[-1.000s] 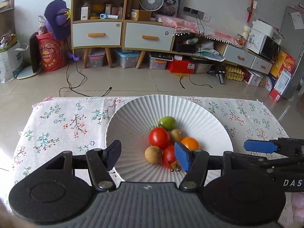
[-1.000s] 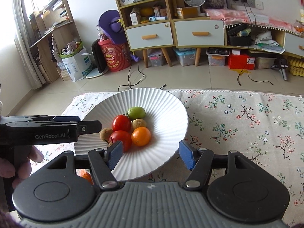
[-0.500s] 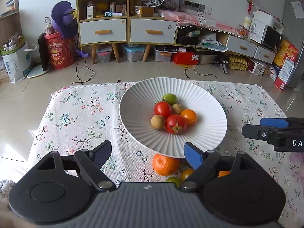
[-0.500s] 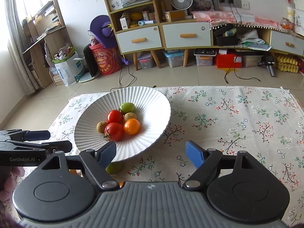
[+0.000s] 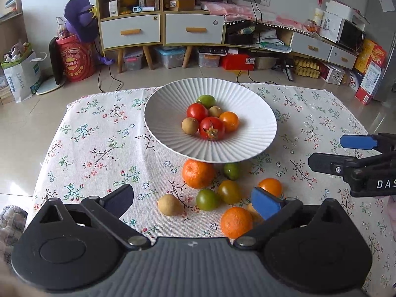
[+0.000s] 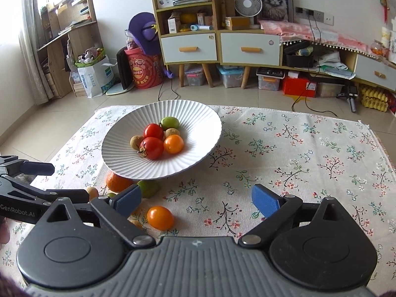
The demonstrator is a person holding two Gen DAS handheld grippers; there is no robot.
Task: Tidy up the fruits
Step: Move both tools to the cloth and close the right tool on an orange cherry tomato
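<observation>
Six fruits sit in the white plate (image 5: 247, 146).
Both tools, left tool (image 5: 191, 199) and right tool (image 6: 196, 199), are opening, empty; loose fruits (image 5: 198, 174) at plate's 6 o'clock.

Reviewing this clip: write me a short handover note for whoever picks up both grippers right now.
Left gripper: jaws opening, nothing between them.
Right gripper: jaws opening, nothing held.
White plate sits on the floral cloth with six small fruits in it, among them a red tomato and an orange one.
Done: those six are plated.
Left: loose fruits on the cloth in front of the plate, including a mandarin, a green tomato, a longan and an orange tomato. Probably start with the nearest.
</observation>
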